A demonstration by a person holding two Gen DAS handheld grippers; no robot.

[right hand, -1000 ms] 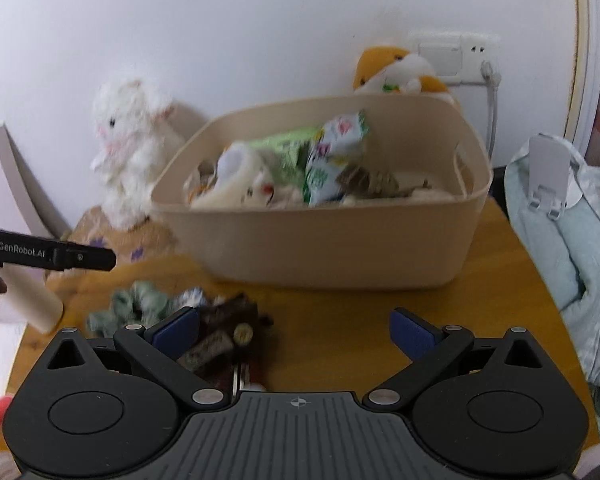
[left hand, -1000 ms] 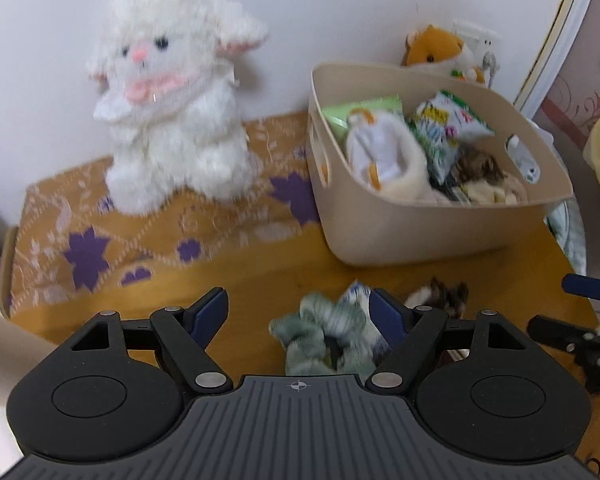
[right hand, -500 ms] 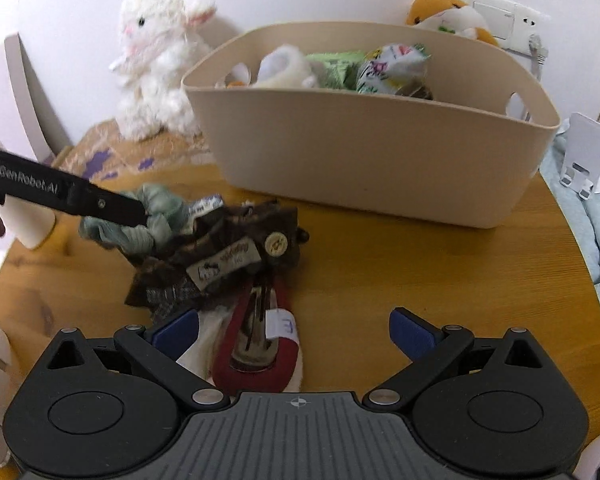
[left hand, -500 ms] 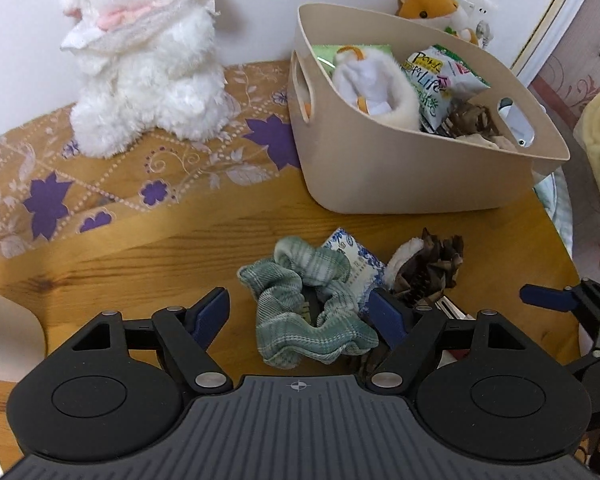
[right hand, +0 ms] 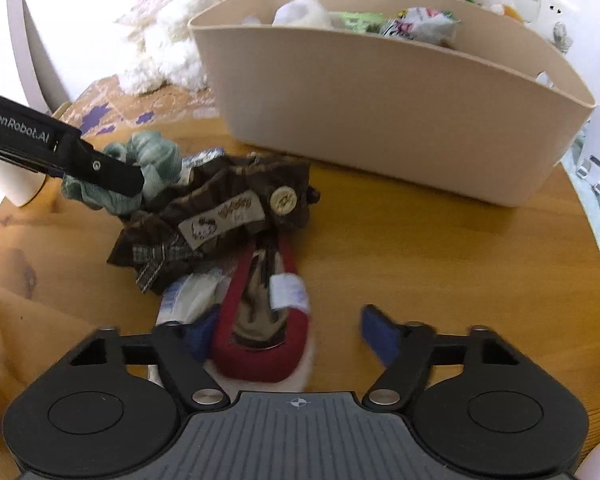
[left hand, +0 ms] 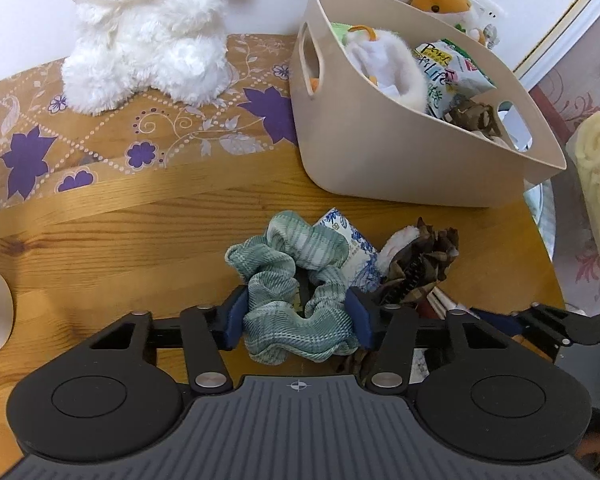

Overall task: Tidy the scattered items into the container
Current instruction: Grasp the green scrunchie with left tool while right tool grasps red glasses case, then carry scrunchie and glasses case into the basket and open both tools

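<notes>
On the wooden table (left hand: 140,232), a crumpled green plaid scrunchie (left hand: 296,292).

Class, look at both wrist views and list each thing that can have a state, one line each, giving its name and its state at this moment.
Left hand-held gripper: jaws closing, both pads against the green scrunchie.
Right hand-held gripper: jaws closing around the red slipper, right pad still apart.
Green scrunchie: on the table, not lifted.
Red slipper: lying flat, opening upward.
Brown hair bow: loose on the table.
Beige container: upright, partly filled.
White lamb toy: sitting upright.
</notes>
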